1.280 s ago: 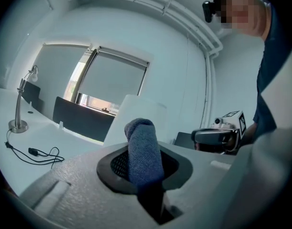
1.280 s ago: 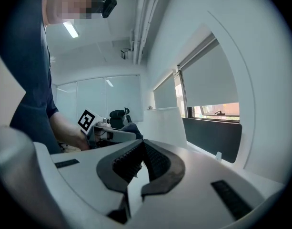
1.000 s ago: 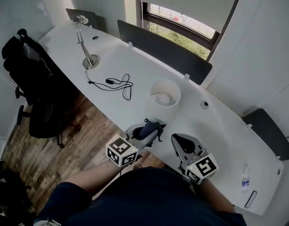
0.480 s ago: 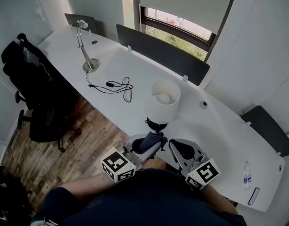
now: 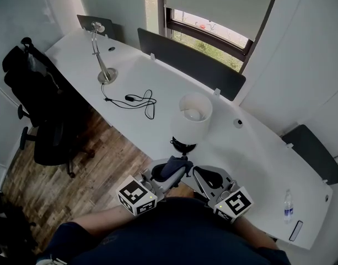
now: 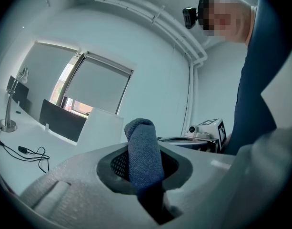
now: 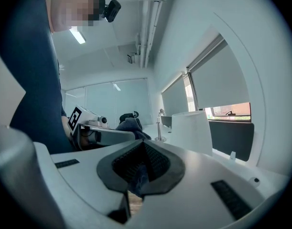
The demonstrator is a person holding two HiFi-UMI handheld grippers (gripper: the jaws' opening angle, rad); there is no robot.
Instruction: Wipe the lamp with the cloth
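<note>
A table lamp with a white drum shade and a dark base stands near the desk's front edge; the shade also shows in the left gripper view and the right gripper view. My left gripper is shut on a rolled blue-grey cloth, held just in front of the lamp base and apart from it. My right gripper sits close beside it on the right, jaws together with nothing held. The cloth shows at its left.
On the long white desk stand a silver desk lamp at the far left, a coiled black cable and a small water bottle at the right. A dark divider panel runs along the back. A black office chair stands left.
The head camera has pulled back, so the lamp shade shows more from the side. Both grippers have drawn slightly towards the person and closer together, the cloth still held.
</note>
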